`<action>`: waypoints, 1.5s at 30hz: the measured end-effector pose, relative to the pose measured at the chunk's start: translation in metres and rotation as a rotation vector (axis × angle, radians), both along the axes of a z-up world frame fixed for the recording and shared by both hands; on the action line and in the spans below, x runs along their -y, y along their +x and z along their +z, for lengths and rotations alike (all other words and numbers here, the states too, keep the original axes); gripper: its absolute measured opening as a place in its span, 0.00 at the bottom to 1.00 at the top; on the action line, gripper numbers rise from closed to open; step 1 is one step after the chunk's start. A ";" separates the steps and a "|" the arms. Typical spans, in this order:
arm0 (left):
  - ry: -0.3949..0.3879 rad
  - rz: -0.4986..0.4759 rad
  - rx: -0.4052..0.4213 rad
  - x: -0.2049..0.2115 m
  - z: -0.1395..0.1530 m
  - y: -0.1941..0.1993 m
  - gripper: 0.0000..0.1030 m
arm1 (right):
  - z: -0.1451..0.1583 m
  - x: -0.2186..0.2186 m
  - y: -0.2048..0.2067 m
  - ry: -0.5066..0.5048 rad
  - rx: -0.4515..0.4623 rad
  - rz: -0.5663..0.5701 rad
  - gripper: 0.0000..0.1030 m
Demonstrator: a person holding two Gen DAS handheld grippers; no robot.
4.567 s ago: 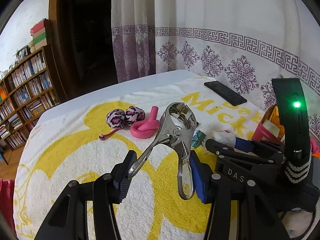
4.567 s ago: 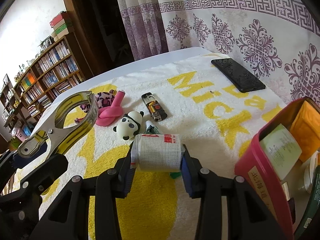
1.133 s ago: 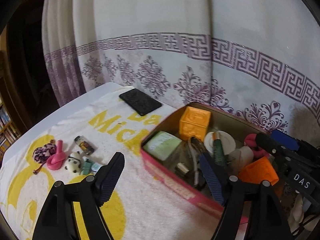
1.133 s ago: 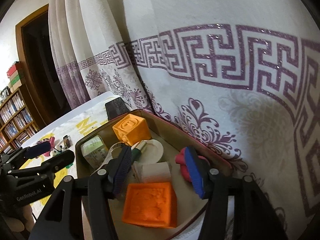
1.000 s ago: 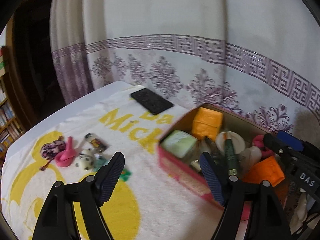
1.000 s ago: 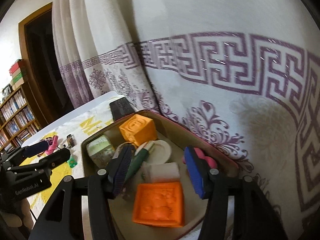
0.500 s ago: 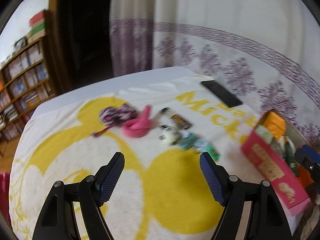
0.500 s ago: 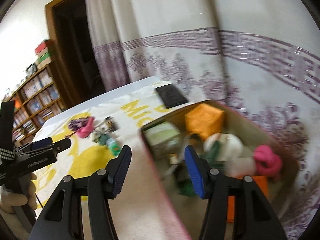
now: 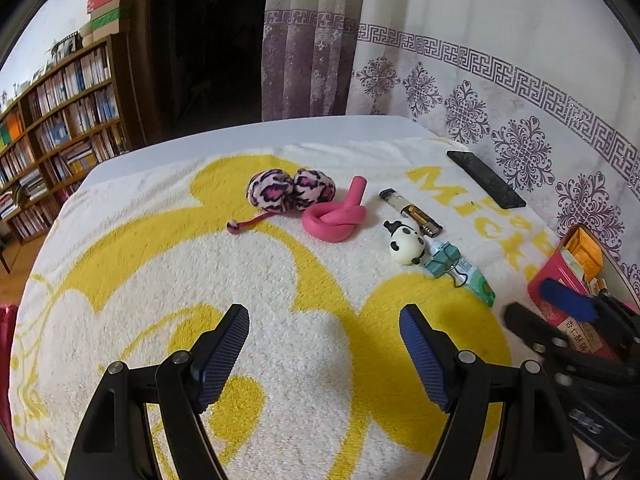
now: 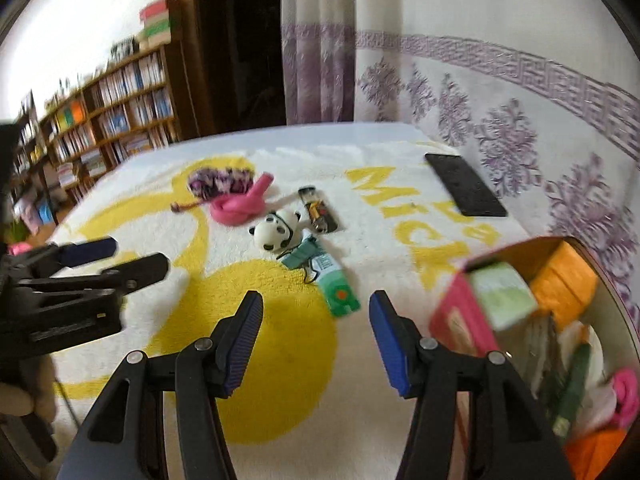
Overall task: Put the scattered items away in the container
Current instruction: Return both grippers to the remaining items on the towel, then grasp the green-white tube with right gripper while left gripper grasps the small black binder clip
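Right hand-held gripper (image 10: 316, 336) open, empty — above yellow-white towel (image 10: 280, 360); green tube (image 10: 336, 284), panda toy (image 10: 276, 230) ahead; pink box (image 10: 452, 320) right, blurred.

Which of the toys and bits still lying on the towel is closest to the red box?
The green and white tube is nearest the red box. The panda, lighter and pink knot all lie farther off.

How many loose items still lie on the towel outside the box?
7: leopard pom-pom, pink knot, lighter, panda, teal clip, green tube, phone. Nothing looks hidden.
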State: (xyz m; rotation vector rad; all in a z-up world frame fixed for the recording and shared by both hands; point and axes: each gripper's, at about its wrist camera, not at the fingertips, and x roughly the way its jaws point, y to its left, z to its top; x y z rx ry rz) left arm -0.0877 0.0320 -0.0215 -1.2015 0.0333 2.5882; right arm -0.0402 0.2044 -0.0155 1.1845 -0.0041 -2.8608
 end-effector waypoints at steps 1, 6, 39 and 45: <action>0.002 0.001 0.004 0.001 -0.001 0.000 0.77 | -0.004 0.001 -0.005 -0.004 0.011 0.003 0.58; 0.010 0.024 0.020 0.005 -0.006 -0.003 0.77 | -0.013 0.005 -0.026 0.013 0.051 0.014 0.58; 0.042 0.074 0.053 0.021 -0.012 -0.011 0.77 | -0.028 0.016 -0.063 0.002 0.193 0.035 0.36; 0.038 0.067 0.054 0.020 -0.013 -0.011 0.77 | -0.036 0.030 -0.070 0.060 0.186 0.062 0.25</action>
